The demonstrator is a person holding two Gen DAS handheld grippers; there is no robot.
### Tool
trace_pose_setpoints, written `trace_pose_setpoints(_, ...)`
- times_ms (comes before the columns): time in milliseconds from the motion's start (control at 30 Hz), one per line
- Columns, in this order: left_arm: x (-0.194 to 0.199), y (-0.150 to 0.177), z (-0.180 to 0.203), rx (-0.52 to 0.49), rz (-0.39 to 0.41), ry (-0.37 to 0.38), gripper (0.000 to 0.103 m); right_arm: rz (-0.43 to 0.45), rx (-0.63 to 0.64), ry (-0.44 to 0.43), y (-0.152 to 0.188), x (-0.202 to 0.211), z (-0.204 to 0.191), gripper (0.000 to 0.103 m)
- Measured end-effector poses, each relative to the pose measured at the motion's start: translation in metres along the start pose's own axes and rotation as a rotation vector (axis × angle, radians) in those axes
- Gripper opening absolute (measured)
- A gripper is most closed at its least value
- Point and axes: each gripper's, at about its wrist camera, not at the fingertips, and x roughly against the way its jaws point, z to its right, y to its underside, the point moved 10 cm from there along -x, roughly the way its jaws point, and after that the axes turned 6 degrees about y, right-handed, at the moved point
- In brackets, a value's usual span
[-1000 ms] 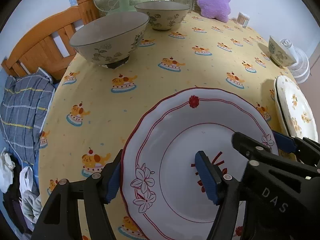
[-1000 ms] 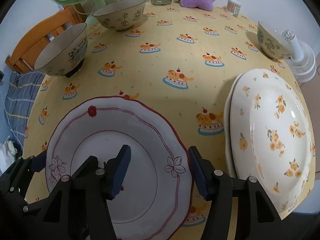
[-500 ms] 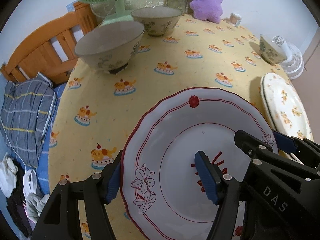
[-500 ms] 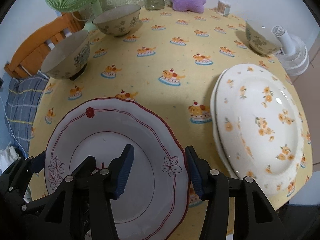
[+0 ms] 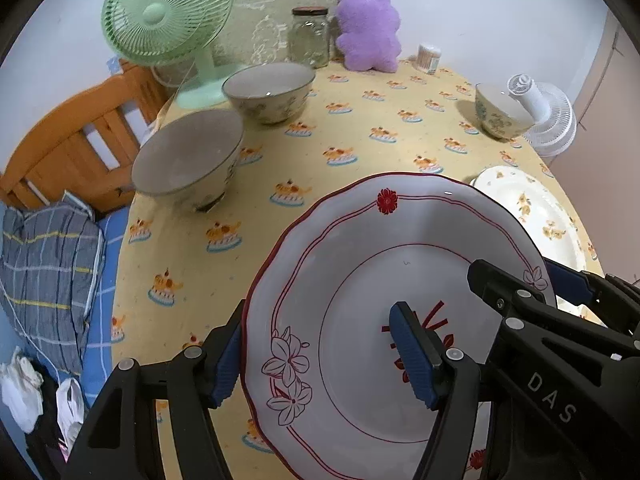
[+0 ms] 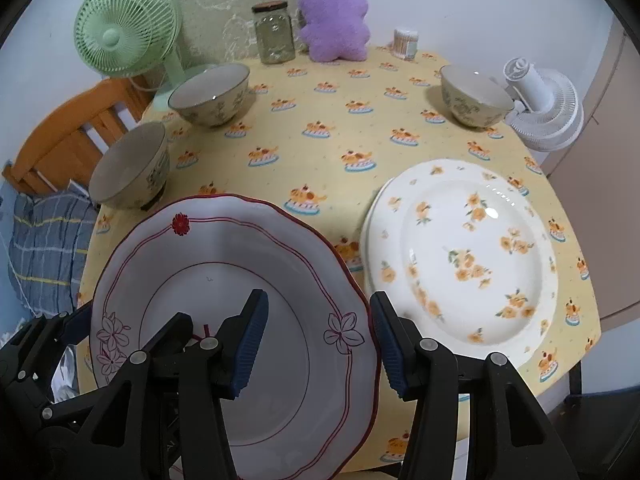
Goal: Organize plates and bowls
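A white plate with red trim (image 5: 360, 264) (image 6: 224, 256) is held above the table by both grippers. My left gripper (image 5: 320, 352) is shut on its left rim. My right gripper (image 6: 316, 340) is shut on its right rim. A stack of white plates with orange flowers (image 6: 464, 252) (image 5: 536, 208) lies at the right on the yellow tablecloth (image 6: 332, 160). Three patterned bowls stand on the table: one near left (image 6: 128, 168) (image 5: 188, 160), one far left (image 6: 210, 94) (image 5: 268, 90), one far right (image 6: 474, 96) (image 5: 500, 114).
A green fan (image 6: 128, 36), a glass jar (image 6: 274, 32), a purple plush (image 6: 334, 20) and a cotton swab box (image 6: 405, 42) stand at the back. A white fan (image 6: 544, 104) is at the right edge. A wooden chair (image 5: 76, 140) and blue bedding (image 5: 44, 256) are left.
Both grippers have lifted the red-trimmed plate up off the table and pulled back; more of the table, the fans and the back wall now show.
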Motion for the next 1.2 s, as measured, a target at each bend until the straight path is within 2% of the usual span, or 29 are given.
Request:
trace_pose_setpoints(633,-0.026,-0.028,0.087,0.041,-0.024,-0.007,0.070,-0.024,0.032,-0.008,-0.029,-0.017,0.091,0.056)
trace_pose_setpoints(1200,-0.076,-0.041,0.168,0.064,-0.088,0.026,0.070,-0.094,0.039,0.027,-0.040,-0.056,0.181,0.056)
